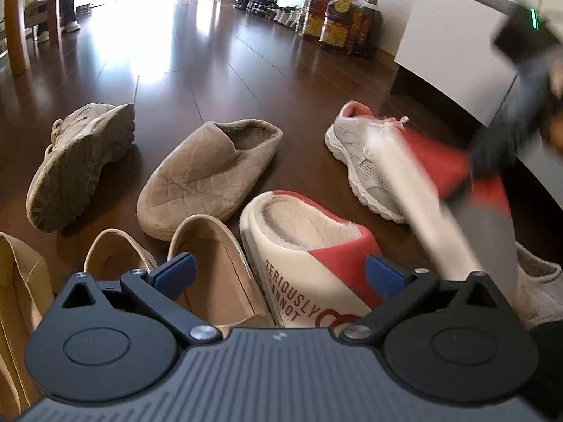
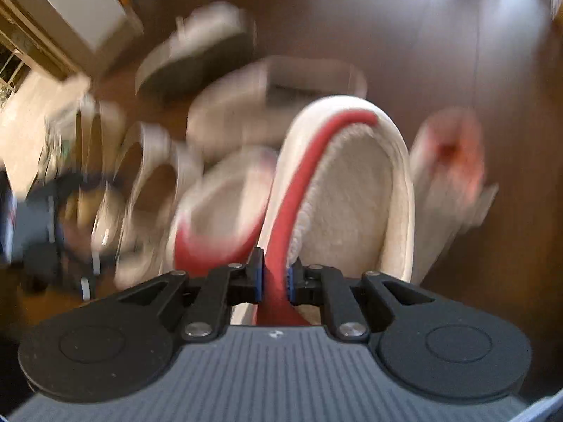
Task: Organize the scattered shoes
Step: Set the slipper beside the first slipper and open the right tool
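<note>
Right tool [image 2: 275, 277] points steeply down, pads pinched tight together. Left tool [image 1: 279, 274] tilted downward, jaws wide apart.

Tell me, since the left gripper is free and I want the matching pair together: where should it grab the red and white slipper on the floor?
Grip the red and white slipper by its upper's edge at the opening, from above. The opening faces up, so one finger fits inside, as the right gripper holds its mate.
</note>
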### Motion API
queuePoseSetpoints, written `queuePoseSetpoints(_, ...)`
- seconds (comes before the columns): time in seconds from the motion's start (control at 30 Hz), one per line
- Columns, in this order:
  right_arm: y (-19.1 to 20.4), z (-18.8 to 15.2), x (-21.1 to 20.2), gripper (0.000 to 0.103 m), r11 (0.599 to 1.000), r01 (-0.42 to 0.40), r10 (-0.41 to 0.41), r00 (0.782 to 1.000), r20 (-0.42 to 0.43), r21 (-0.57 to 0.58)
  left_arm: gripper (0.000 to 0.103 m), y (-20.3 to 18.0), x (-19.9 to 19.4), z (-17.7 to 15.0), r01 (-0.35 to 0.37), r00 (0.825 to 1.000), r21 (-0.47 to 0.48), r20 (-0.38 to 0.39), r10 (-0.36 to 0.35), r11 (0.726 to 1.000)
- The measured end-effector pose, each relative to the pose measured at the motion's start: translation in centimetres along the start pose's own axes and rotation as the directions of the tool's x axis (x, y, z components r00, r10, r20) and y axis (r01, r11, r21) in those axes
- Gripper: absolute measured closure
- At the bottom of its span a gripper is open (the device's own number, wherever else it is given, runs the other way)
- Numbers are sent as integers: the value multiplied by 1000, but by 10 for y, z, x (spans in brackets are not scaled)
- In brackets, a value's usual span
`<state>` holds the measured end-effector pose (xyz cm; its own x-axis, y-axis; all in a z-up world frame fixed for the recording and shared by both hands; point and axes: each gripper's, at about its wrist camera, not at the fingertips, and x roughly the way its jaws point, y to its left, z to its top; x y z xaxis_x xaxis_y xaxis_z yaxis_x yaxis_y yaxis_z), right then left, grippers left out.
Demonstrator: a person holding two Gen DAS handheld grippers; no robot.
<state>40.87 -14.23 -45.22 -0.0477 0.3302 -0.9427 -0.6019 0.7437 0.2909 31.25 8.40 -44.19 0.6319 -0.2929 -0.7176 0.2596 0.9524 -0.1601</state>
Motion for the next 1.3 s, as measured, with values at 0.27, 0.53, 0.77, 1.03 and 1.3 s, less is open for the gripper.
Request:
queuePoseSetpoints(0.27, 1, -10, 77, 93, 994, -89, 80, 988, -128, -66, 0, -5, 4, -16, 19, 998, 0, -52, -19, 1000)
queuePoseSetpoints(0.53, -20, 22, 71, 92, 999, 31, -34, 997, -67, -42, 0, -9, 12, -16, 46, 997, -5, -63, -46, 999)
queuePoseSetpoints(0.77, -5, 24, 101, 86, 997, 15, -24, 992, -125, -71, 0, -6, 13, -16, 34, 997, -14, -62, -35, 999)
queuePoseSetpoints(1.03, -18, -8, 31, 63, 998, -56, 59, 995, 76, -33, 0, -11, 14, -18, 42, 997, -2, -67, -42, 999)
queuePoseSetpoints(1.3, -88, -99, -12, 61, 982, 166, -168, 986, 18, 91, 0, -27, 15, -3, 83, 996, 80, -29, -81, 993)
